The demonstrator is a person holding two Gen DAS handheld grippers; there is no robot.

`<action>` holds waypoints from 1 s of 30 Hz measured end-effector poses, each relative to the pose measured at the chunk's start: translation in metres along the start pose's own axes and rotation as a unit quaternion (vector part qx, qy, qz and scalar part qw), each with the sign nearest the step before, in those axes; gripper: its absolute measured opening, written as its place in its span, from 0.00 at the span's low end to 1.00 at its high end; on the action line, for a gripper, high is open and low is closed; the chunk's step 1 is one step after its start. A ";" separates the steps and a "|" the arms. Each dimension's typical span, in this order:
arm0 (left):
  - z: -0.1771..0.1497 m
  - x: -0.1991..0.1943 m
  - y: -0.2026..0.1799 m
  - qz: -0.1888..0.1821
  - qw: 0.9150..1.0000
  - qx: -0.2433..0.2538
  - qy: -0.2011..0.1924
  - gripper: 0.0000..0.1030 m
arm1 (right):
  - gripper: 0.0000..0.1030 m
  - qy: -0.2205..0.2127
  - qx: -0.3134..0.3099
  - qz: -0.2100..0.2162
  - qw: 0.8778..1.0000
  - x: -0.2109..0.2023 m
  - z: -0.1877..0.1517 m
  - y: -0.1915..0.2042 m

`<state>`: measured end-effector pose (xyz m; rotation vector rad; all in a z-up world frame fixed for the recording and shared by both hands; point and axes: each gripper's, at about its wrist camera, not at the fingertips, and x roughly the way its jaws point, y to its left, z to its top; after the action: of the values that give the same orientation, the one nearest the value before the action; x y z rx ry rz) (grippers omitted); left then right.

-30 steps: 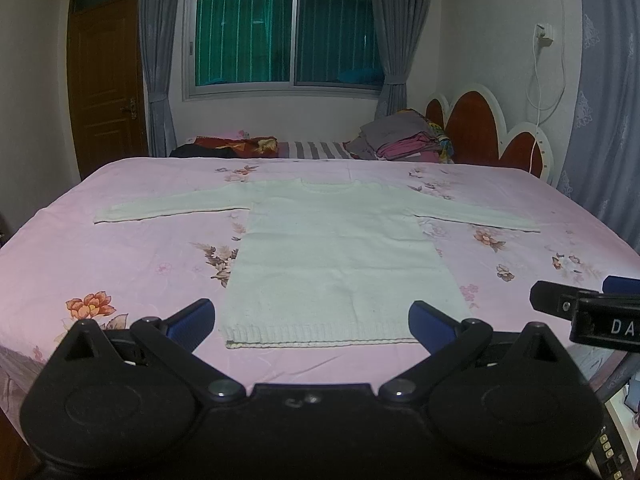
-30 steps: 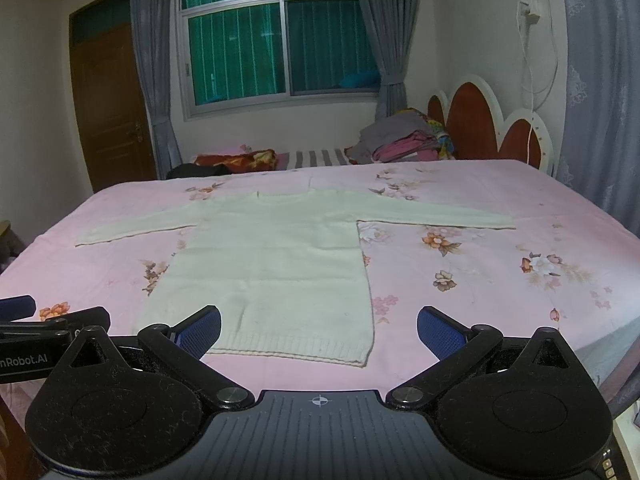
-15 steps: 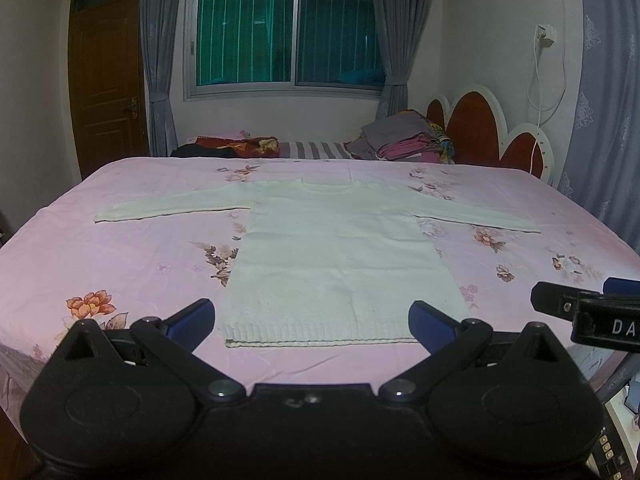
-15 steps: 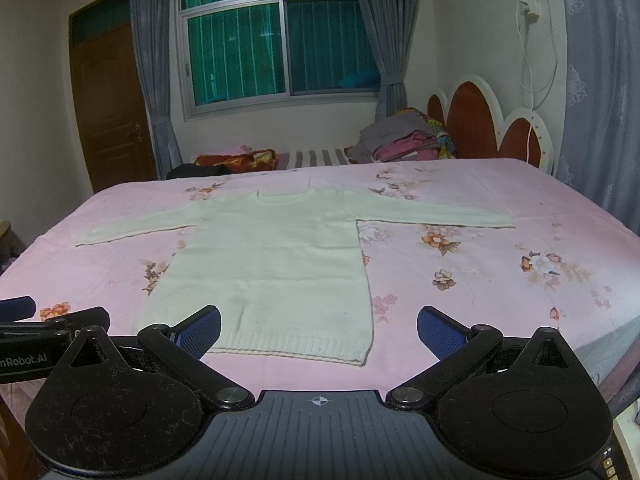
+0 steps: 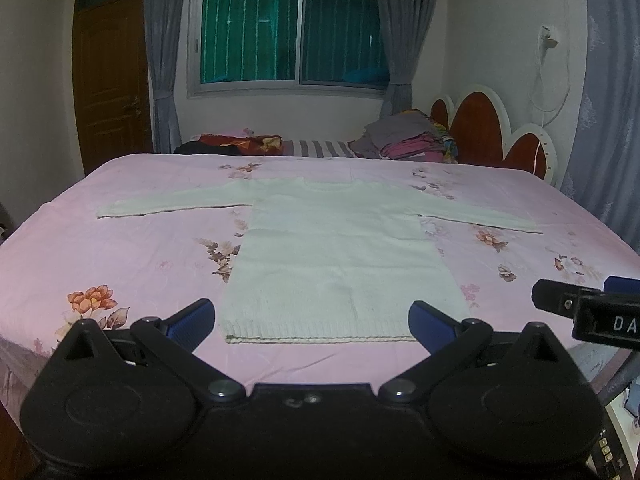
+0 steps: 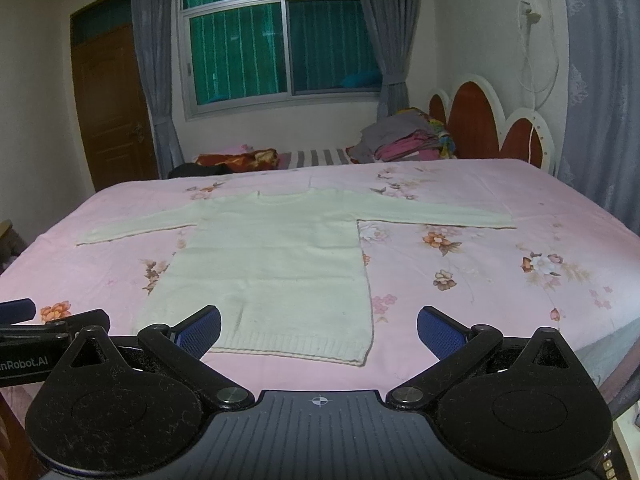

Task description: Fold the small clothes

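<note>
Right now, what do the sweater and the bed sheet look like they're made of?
The sweater looks like soft pale knit, probably wool or acrylic: its bottom hem is ribbed and the surface is matte. The bed sheet looks like thin woven printed cloth, perhaps cotton: pink, floral, faintly creased.

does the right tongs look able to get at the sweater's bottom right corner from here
Probably yes. The right tongs are open and empty, and the sweater lies flat on the bed with its hem corner just ahead between the fingers. Nothing lies in the way; the left tongs sit off to the side.
</note>
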<state>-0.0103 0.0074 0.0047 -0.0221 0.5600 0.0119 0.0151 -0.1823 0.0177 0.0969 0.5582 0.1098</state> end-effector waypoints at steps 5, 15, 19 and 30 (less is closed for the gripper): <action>-0.001 0.005 -0.001 0.004 1.000 -0.001 0.002 1.00 | 1.00 0.001 0.000 0.004 1.000 0.004 0.001 0.000; 0.008 0.037 0.005 0.002 1.000 -0.004 0.011 1.00 | 1.00 0.007 0.005 0.003 1.000 0.034 0.008 -0.002; 0.024 0.066 0.006 -0.007 1.000 -0.003 0.009 1.00 | 1.00 0.007 0.004 -0.003 1.000 0.055 0.018 -0.003; 0.070 0.156 0.008 -0.048 0.998 0.030 0.024 1.00 | 1.00 0.003 0.043 -0.040 0.998 0.139 0.066 -0.017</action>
<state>0.1591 0.0178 -0.0189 0.0097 0.6062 -0.0983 0.1683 -0.1855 -0.0011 0.1579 0.5724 0.0084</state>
